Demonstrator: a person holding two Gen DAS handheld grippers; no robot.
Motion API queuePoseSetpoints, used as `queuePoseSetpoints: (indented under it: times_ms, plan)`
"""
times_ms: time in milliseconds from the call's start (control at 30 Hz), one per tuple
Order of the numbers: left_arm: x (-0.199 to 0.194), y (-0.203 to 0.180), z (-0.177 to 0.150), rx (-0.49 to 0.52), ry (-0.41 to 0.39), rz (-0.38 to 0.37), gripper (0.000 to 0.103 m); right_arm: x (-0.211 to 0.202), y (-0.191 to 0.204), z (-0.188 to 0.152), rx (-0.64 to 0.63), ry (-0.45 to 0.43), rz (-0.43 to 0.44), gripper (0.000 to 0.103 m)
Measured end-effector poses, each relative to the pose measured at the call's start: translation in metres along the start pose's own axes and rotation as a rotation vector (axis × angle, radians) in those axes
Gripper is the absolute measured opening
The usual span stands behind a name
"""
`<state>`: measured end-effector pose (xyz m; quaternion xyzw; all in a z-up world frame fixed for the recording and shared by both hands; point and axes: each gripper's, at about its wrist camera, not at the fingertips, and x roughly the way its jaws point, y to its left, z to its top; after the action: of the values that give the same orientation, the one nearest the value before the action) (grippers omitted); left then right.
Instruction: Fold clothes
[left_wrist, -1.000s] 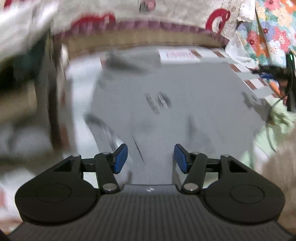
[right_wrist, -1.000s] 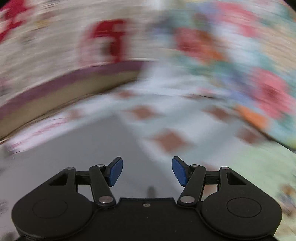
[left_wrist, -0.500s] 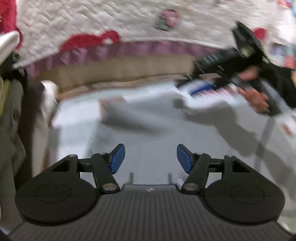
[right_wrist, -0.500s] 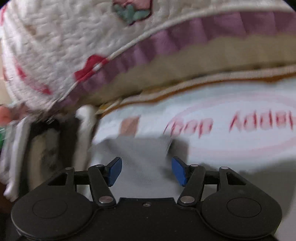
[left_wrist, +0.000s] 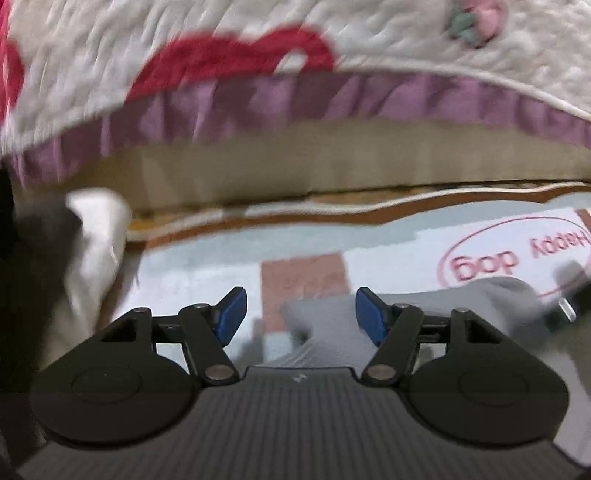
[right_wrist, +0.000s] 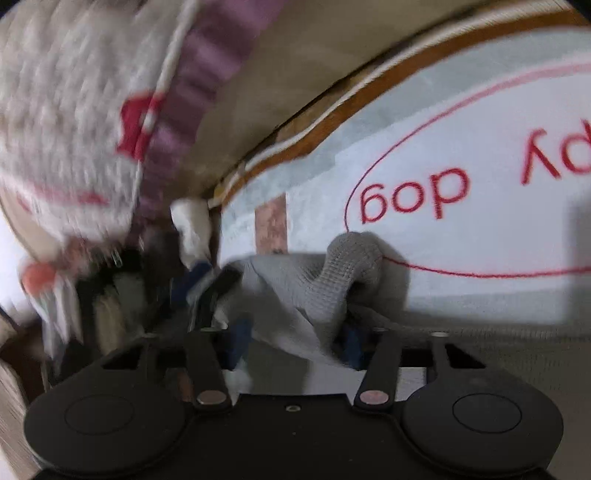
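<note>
Both grippers are closing on the grey garment: the right gripper has a bunched fold between its blue pads, though whether they pinch it I cannot tell, and the left gripper, half open, has the cloth's edge between its pads, not yet pressed. It lies on a white mat with red lettering, beside a quilted blanket.
</note>
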<state>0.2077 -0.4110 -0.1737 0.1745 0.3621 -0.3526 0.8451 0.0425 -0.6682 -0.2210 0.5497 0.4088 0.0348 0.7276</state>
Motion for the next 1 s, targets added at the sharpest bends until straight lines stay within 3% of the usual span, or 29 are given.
queuePoseSetpoints:
  times_ms: [33, 67, 100, 200, 333, 400, 467, 533, 567, 633, 700, 767, 800, 900, 1000]
  plan:
    - [0.001, 0.004, -0.007, -0.016, -0.002, -0.014, 0.019, 0.002, 0.004, -0.005, -0.055, 0.015, -0.021, 0.036]
    - [-0.004, 0.005, -0.016, -0.018, 0.003, -0.062, 0.004, 0.004, 0.008, -0.010, -0.105, 0.030, -0.042, 0.023]
    - [-0.012, 0.006, -0.025, -0.027, 0.007, -0.108, 0.004, 0.003, 0.008, -0.016, -0.121, 0.044, -0.053, 0.018]
    - [-0.039, 0.006, -0.050, -0.037, -0.007, -0.217, 0.004, 0.001, 0.007, -0.031, -0.169, 0.085, -0.089, 0.019]
    - [-0.056, -0.006, -0.077, 0.015, 0.051, -0.308, 0.004, -0.002, 0.005, -0.038, -0.199, 0.086, -0.112, 0.039]
    - [-0.056, -0.005, -0.080, 0.010, 0.056, -0.314, 0.004, -0.004, 0.004, -0.037, -0.180, 0.064, -0.077, 0.055]
    - [-0.056, -0.005, -0.083, 0.004, 0.062, -0.321, 0.006, -0.001, 0.004, -0.036, -0.156, 0.007, -0.056, 0.058]
    - [-0.056, -0.002, -0.082, -0.022, 0.068, -0.322, 0.010, 0.002, 0.006, -0.038, -0.168, -0.053, -0.053, 0.040]
    - [-0.057, 0.000, -0.079, -0.035, 0.056, -0.312, 0.015, 0.002, 0.014, -0.040, -0.225, -0.074, -0.063, 0.013]
    - [-0.058, 0.004, -0.072, -0.060, 0.026, -0.289, 0.016, 0.000, 0.031, -0.042, -0.332, -0.119, -0.071, 0.010]
    - [-0.067, 0.007, -0.062, -0.063, -0.058, -0.241, 0.020, -0.004, 0.053, -0.031, -0.438, -0.180, -0.127, 0.010]
    - [-0.074, 0.011, -0.053, -0.095, -0.139, -0.208, 0.049, -0.008, 0.075, -0.020, -0.544, -0.241, -0.189, 0.010]
    - [-0.075, 0.015, -0.050, -0.132, -0.169, -0.211, 0.053, -0.008, 0.084, -0.012, -0.600, -0.279, -0.253, 0.010]
    - [-0.067, 0.026, -0.048, -0.203, -0.125, -0.220, 0.054, -0.003, 0.104, 0.009, -0.739, -0.347, -0.505, 0.011]
    - [-0.053, 0.030, -0.051, -0.208, -0.088, -0.197, 0.054, 0.011, 0.103, 0.026, -0.749, -0.291, -0.628, 0.012]
